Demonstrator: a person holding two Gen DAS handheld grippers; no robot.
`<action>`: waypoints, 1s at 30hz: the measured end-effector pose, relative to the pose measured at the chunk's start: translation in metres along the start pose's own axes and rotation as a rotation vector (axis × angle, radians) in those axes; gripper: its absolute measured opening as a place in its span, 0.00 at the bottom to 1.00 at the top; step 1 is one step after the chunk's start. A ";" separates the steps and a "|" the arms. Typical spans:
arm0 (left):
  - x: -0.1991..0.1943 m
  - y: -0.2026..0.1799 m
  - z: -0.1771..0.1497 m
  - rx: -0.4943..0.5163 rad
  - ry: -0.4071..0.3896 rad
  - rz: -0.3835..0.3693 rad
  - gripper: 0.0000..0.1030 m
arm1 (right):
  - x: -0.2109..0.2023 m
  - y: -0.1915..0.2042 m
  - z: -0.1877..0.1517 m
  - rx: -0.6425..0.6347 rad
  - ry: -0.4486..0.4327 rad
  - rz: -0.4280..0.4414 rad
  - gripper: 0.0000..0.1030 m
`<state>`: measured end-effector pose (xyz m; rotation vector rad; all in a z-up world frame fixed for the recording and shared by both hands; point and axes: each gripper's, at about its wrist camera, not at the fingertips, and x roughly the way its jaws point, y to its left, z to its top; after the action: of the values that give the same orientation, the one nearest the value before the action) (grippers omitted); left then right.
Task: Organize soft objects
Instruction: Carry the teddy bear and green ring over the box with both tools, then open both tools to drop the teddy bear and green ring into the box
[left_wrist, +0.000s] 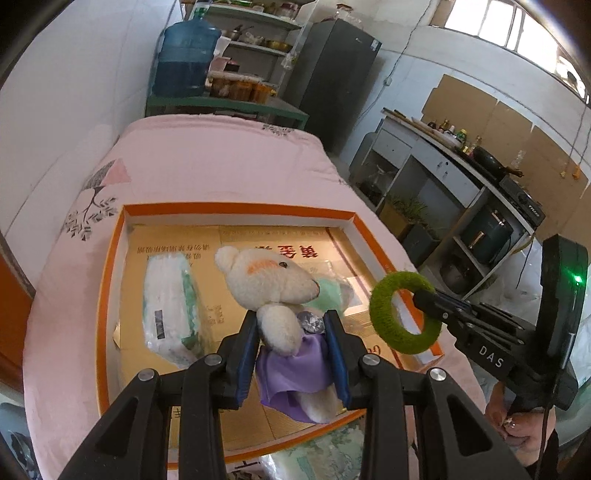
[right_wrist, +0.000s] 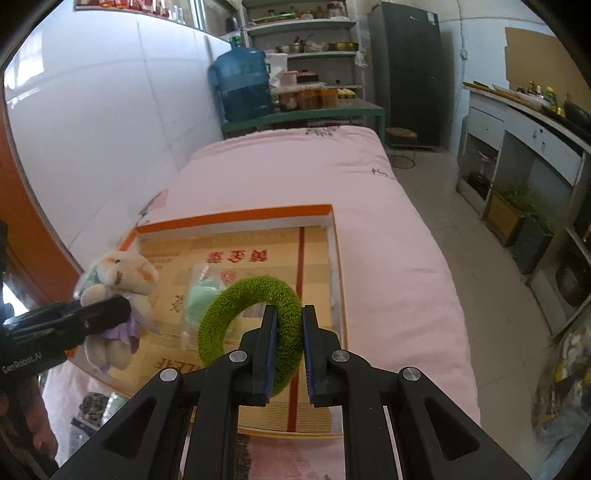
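Pink bedding (left_wrist: 221, 166) covers the bed where an orange-rimmed box (left_wrist: 236, 210) lies open. Over it, the left gripper (left_wrist: 293, 325) has its jaws clamped on the body of a cream plush bear (left_wrist: 273, 288) in a purple skirt. The right gripper (right_wrist: 290, 325) has its jaws pinched narrow on a green fuzzy ring (right_wrist: 251, 306), held above the box's right side. Inside the box lie a white packet (left_wrist: 170, 299) and a mint-green bagged item (right_wrist: 201, 295).
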<state>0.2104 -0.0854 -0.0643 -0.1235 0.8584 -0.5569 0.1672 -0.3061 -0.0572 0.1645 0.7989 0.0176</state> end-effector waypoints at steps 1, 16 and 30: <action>0.002 0.001 0.000 -0.003 0.004 0.004 0.35 | 0.003 0.000 -0.001 -0.003 0.009 -0.010 0.13; 0.023 0.011 -0.005 -0.022 0.064 0.015 0.35 | 0.034 0.006 -0.012 -0.046 0.081 -0.034 0.13; 0.040 0.021 -0.010 -0.064 0.127 0.004 0.58 | 0.039 0.008 -0.016 -0.066 0.083 -0.057 0.29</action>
<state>0.2328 -0.0866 -0.1050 -0.1458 1.0003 -0.5380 0.1831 -0.2925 -0.0945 0.0791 0.8848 -0.0028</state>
